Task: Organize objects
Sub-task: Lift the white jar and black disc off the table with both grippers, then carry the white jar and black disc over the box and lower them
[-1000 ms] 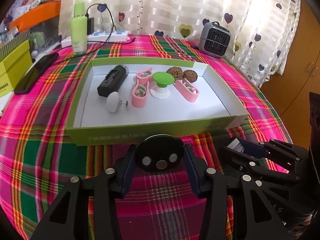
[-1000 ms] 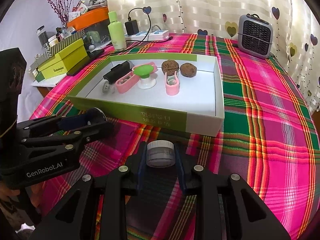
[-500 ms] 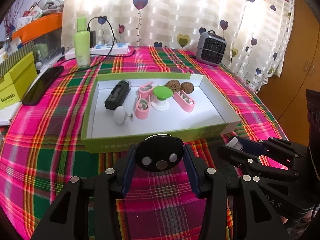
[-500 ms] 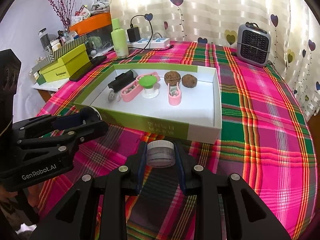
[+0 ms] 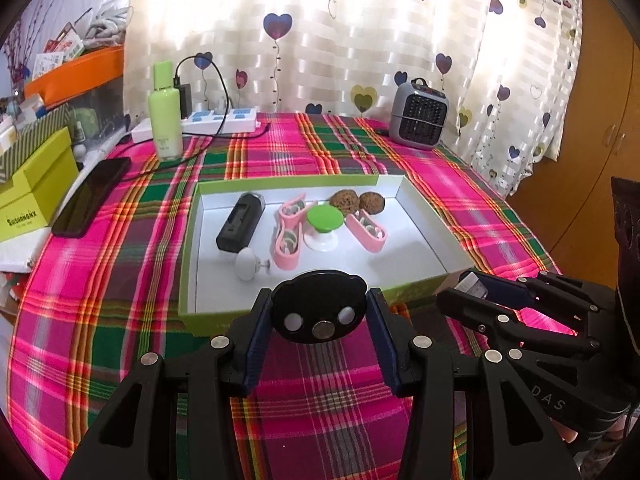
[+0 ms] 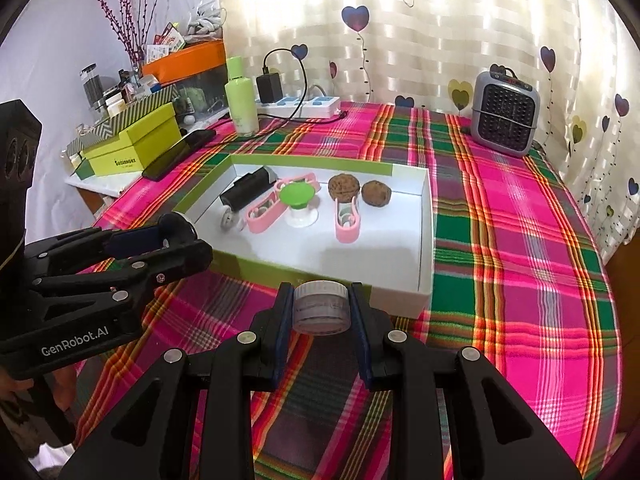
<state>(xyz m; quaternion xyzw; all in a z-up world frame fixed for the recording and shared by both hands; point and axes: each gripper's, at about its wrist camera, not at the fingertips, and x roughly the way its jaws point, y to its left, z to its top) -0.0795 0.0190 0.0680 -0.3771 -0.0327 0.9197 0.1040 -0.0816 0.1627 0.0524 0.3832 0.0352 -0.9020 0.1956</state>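
Observation:
My left gripper (image 5: pixel 319 314) is shut on a black round disc with metal studs (image 5: pixel 319 305), held above the cloth just before the near wall of the green box tray (image 5: pixel 192 240). My right gripper (image 6: pixel 320 308) is shut on a small clear jar with a white lid (image 6: pixel 320 307), near the tray's (image 6: pixel 426 240) front right corner. In the tray lie a black device (image 5: pixel 240 222), a white knob (image 5: pixel 246 264), pink cases (image 5: pixel 286 242), a green-topped stand (image 5: pixel 323 220) and two brown walnuts (image 5: pixel 344 199).
A plaid cloth (image 5: pixel 100 280) covers the round table. At the back stand a green bottle (image 5: pixel 165 112), a power strip (image 5: pixel 218 120) and a small grey heater (image 5: pixel 418 116). A phone (image 5: pixel 92 196) and yellow-green boxes (image 5: pixel 32 184) sit at the left edge.
Both grippers have risen and drawn back from the tray, each still holding its object. The tray looks smaller and farther away.

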